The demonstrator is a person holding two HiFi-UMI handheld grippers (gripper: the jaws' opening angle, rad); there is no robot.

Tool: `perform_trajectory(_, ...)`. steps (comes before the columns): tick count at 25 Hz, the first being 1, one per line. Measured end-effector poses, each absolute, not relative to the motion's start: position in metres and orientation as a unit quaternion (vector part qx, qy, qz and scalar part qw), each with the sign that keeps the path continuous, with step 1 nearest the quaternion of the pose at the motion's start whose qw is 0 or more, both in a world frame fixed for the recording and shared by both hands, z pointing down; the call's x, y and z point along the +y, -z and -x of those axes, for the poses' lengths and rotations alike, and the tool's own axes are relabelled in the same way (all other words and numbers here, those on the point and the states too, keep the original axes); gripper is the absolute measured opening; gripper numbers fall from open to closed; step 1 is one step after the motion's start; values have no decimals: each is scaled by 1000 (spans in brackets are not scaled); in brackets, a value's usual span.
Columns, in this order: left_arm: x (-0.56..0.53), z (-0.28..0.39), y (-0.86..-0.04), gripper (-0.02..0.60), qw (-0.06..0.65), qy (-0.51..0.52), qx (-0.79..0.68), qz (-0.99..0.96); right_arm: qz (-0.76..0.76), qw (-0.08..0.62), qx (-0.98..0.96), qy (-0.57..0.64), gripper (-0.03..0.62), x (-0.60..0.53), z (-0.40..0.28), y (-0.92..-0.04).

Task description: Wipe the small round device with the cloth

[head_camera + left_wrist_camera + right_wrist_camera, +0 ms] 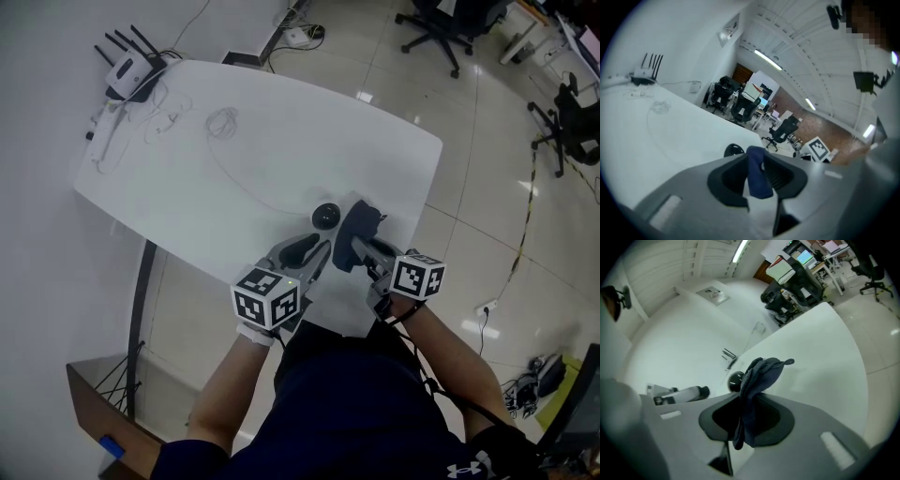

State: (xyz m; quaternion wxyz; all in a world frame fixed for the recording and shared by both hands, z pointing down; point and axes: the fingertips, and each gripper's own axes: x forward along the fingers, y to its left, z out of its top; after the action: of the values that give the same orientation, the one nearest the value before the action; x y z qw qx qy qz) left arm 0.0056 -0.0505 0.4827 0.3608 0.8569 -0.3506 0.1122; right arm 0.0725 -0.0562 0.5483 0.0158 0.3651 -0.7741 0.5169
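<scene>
1. Right gripper: jaws clenched on the dark blue cloth. The cloth is bunched; most of it stands up past the tips and a short tail hangs below the grip.
2. Left gripper: jaws apart, not clamping. A strip of the cloth stands in the gap with dark space beside it, so it's loose in there rather than pinched.
3. Small round device: black, glossy, sitting on the white table close to the edge nearest the person. It's just beyond both sets of tips.
4. From the head view the cloth sits just right of the device, very close. Can't tell if they touch.
5. The two grippers are side by side at that near edge, tips close together and both angled toward the device. The marker cubes sit back toward the person's hands.
6. Far left corner of the table: a white router with black antennas. A thin cable lies in loops near it and trails across the top. The router is well apart from the device.
7. Past the table there's tiled floor with office chairs.
</scene>
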Motion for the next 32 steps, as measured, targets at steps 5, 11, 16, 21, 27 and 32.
perform_trajectory(5,-47,-33,-459,226,447,-30,-260,-855,-211,-56,-854,-472,75,-43,-80,-464)
perform_trajectory(11,-29,-69,-407,245,464,47,-107,-878,-70,-68,-897,-431,77,-20,-76,-413)
perform_trajectory(16,-14,-72,-383,94,466,87,-90,-876,-26,-84,-894,-439,80,-11,-74,-402)
perform_trajectory(21,-22,-43,-404,81,425,65,-201,-880,-72,-68,-894,-437,106,-23,-64,-415)
perform_trajectory(27,-45,-6,-447,80,333,-96,-344,-873,-165,-59,-889,-423,72,-49,-69,-427)
perform_trajectory(32,-60,-18,-455,80,314,-137,-347,-873,-210,-58,-882,-418,66,-63,-75,-431)
